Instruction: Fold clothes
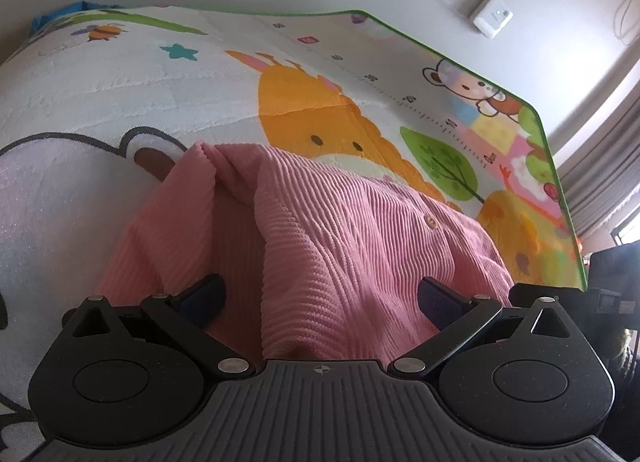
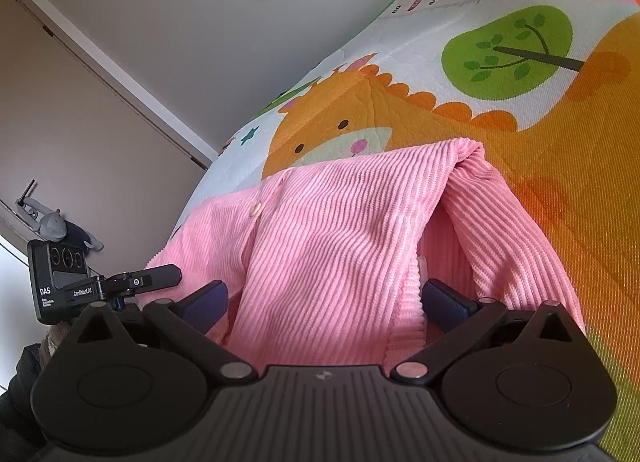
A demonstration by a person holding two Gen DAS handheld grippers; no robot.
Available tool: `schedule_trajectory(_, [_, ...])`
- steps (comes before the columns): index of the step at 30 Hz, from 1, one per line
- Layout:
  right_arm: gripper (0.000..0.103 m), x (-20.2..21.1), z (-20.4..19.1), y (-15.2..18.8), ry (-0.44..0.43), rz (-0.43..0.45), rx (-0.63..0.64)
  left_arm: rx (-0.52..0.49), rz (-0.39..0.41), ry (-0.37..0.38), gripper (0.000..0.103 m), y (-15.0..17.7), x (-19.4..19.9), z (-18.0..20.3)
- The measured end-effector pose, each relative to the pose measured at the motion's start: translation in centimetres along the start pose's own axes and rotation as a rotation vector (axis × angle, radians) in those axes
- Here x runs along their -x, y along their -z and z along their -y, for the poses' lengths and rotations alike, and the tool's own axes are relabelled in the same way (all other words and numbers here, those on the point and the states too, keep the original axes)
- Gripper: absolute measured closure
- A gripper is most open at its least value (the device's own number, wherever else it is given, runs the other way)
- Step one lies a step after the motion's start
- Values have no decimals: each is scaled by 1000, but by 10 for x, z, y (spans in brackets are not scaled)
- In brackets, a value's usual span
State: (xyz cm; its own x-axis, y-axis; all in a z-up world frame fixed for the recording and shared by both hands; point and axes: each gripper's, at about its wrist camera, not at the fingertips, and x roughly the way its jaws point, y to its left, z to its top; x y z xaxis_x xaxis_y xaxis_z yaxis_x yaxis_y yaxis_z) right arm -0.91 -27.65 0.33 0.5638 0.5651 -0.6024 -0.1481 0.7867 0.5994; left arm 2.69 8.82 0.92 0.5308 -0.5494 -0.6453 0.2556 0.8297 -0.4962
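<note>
Both grippers, left [image 1: 320,298] and right [image 2: 322,302], are spreading wide open around the pink cardigan [image 1: 340,230], which is lying on the mat [image 1: 160,82].

The cardigan [image 1: 320,230] lies on the mat [image 1: 120,102], its near edge between both grippers' fingers. The left gripper [image 1: 320,298] is at one end, the right gripper [image 2: 324,302] at the other.
</note>
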Motion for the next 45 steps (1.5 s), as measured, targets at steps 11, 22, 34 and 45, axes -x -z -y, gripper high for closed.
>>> schedule_trajectory(11, [0,-1,-3,2,8,7,22,-37,4,-21,0,-4,5,6])
schedule_trajectory(22, [36,13,-16,-6,132,15,152,-126,39,-33,0,-13,20,14])
schedule_trajectory(34, [35,2,0,-21,60,-15,22,-77,-70,33,17,-14,-6,7])
schedule_trajectory(45, [32,-19,9,-31,1,-48,-26,-59,-73,81,9,-12,-18,8])
